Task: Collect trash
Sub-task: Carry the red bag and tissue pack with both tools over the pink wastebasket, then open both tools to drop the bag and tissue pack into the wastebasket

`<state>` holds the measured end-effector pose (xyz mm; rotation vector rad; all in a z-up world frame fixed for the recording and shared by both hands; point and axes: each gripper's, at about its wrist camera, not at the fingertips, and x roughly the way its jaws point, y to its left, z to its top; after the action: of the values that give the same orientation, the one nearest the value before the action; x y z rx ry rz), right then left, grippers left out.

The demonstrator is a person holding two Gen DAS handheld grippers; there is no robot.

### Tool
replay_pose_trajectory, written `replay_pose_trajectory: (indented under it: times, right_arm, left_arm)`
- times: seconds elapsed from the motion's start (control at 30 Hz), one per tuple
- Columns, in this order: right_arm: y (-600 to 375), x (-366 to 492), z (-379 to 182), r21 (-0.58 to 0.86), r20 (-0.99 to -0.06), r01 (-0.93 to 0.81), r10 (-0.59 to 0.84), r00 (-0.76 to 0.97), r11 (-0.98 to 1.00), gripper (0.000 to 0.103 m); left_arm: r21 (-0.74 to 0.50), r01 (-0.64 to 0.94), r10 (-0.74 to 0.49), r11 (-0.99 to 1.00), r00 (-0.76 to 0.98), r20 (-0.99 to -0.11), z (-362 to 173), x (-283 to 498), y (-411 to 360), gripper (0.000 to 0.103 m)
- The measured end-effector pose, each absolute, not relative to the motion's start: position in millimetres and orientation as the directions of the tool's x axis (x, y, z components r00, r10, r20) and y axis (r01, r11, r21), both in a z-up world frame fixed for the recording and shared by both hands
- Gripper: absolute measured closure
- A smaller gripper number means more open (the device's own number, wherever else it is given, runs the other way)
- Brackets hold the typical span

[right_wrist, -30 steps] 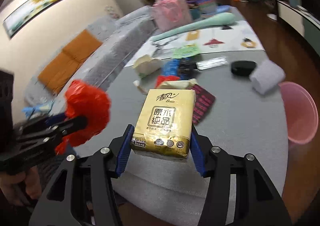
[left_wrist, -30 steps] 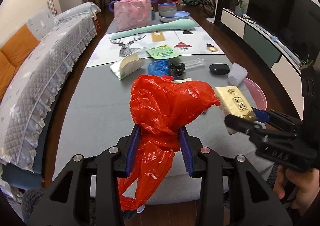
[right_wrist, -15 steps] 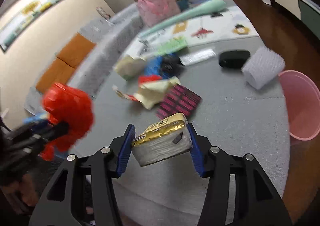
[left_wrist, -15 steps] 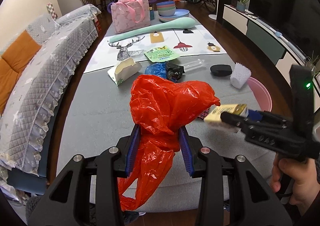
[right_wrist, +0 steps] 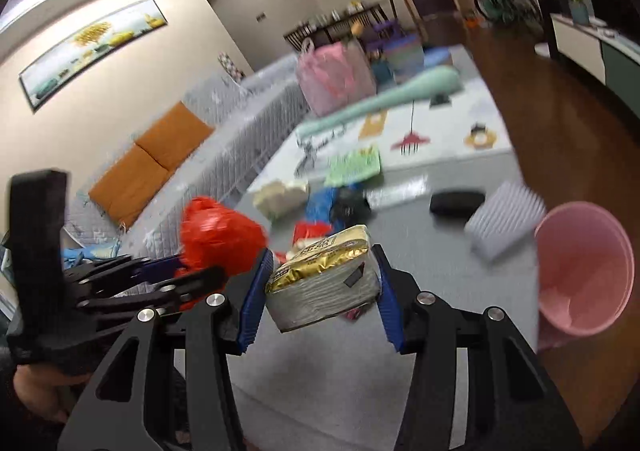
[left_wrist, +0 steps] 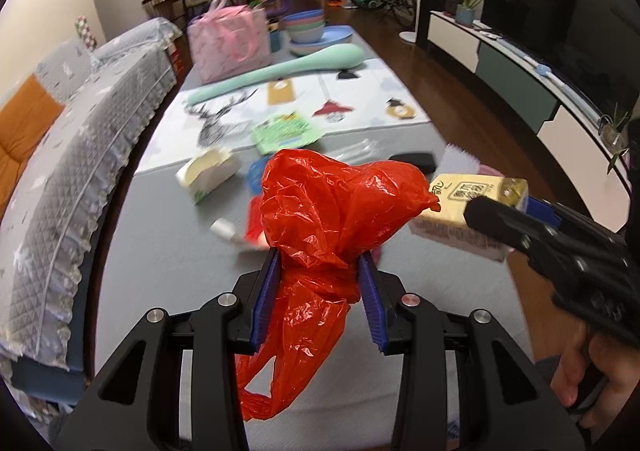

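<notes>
A crumpled red plastic bag (left_wrist: pixel 336 203) is pinched at its neck in my left gripper (left_wrist: pixel 318 263), its top puffed up above the blue pads and its handles hanging below. In the right wrist view my right gripper (right_wrist: pixel 322 263) is shut on a gold-and-white tissue pack (right_wrist: pixel 324 279), tilted with its gold face up. That pack (left_wrist: pixel 468 195) sits just right of the bag's top in the left wrist view, almost touching it. The red bag (right_wrist: pixel 220 235) and my left gripper (right_wrist: pixel 192 271) show at the left of the right wrist view. Both hover over the grey table (right_wrist: pixel 400 371).
Loose litter lies mid-table: a white carton (left_wrist: pixel 208 171), a green packet (left_wrist: pixel 286 131), blue and black wrappers (right_wrist: pixel 340 203), a black case (right_wrist: pixel 456 203) and a white brush (right_wrist: pixel 504 219). A pink bin (right_wrist: pixel 584 263) stands at the table's right edge. A sofa (left_wrist: pixel 60 171) runs along the left.
The right gripper lifted the tissue pack, tipped it from upright to nearly flat and brought it up beside the red bag. The left gripper carried the bag forward over the table.
</notes>
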<state>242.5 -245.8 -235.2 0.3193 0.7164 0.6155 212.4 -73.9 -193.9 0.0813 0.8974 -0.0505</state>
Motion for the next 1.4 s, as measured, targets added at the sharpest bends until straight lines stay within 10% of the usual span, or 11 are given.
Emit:
replay_pose_trajectory:
  times: [0.77, 1.4]
  right_arm:
    - [-424, 280, -210, 0.502, -0.411, -0.161, 0.397, 0.82, 0.85, 0.053]
    - [-493, 368, -304, 0.433, -0.742, 0.174, 0.24, 0.626, 0.885, 0.054]
  left_arm:
    - [0.014, 0.391, -0.269, 0.92, 0.658, -0.703, -167, 311, -253, 0.064]
    - [-0.039, 0.484, -0.288, 0.874, 0.451, -0.845, -276, 404, -357, 0.065]
